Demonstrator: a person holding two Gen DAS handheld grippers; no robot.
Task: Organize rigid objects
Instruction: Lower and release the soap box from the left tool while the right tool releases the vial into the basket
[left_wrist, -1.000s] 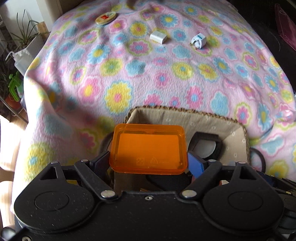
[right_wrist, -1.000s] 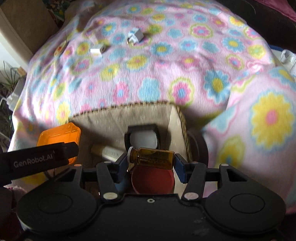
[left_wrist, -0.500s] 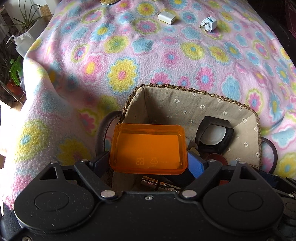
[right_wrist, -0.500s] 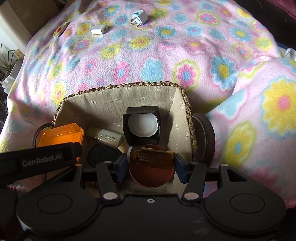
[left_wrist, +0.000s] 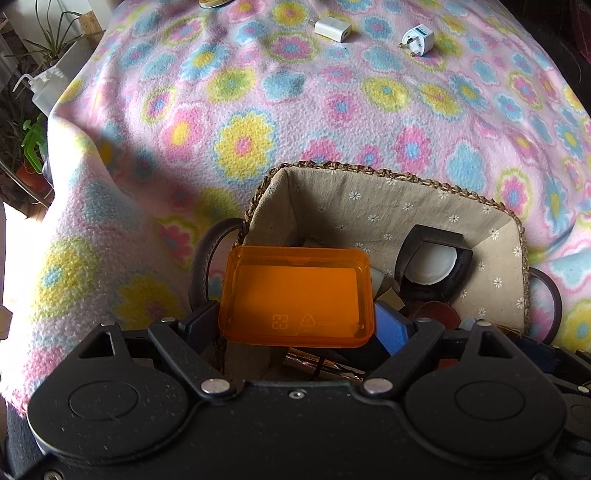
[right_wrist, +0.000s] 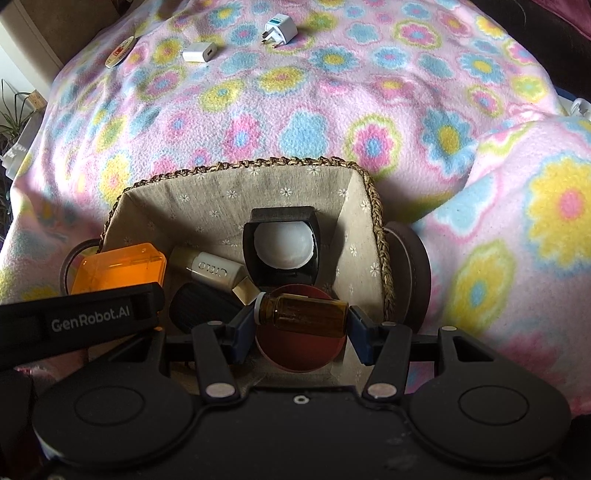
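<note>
A: Right gripper (right_wrist: 301, 320) clamps a small amber glass bottle (right_wrist: 303, 313), long axis crosswise, white cap toward frame left. Straight beneath: the open mouth of the fabric-lined woven basket (right_wrist: 236, 171).

B: Left gripper (left_wrist: 295, 325)?

A: Spread wide on a translucent orange plastic box (left_wrist: 295, 299), lower centre of its view, over the basket's left rim. Judged: drop both. White charger cube (right_wrist: 198, 52) and white plug adapter (right_wrist: 280, 27) lie upper frame, well apart.

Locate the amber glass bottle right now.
In the right wrist view, the amber glass bottle lies sideways, clamped in the right hand-held gripper over the lined basket, just above a red round lid.
</note>
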